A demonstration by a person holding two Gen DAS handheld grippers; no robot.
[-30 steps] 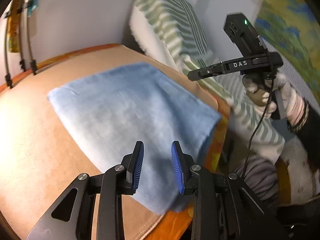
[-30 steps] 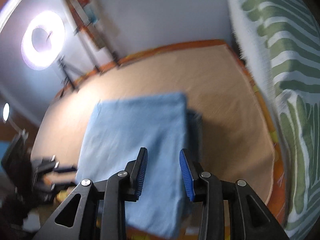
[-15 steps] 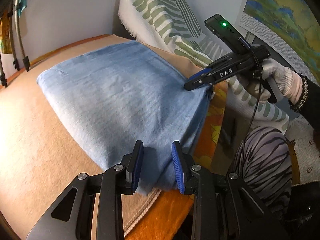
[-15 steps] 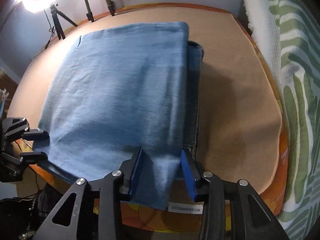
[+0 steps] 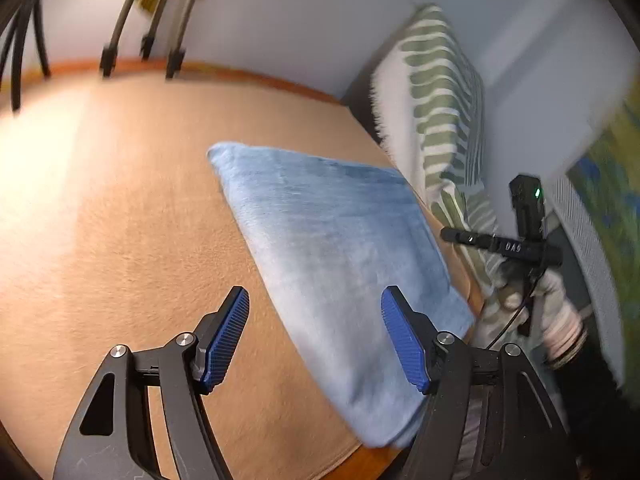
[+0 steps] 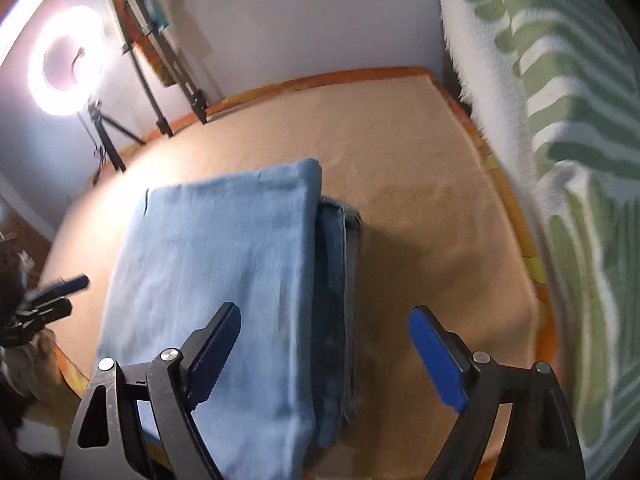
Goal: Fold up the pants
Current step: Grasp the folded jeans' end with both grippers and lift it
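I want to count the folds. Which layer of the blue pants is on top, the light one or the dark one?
The light blue layer is on top. The darker denim layer only peeks out from under its right edge, down against the tan cover.

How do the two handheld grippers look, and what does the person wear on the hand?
Each gripper, left gripper and right gripper, is a black metal frame with silver screws and two fingers carrying ribbed blue pads. Seen from the left wrist, the right gripper bears white letters, a green light and a black cable. The hand holding it wears a light knit glove.
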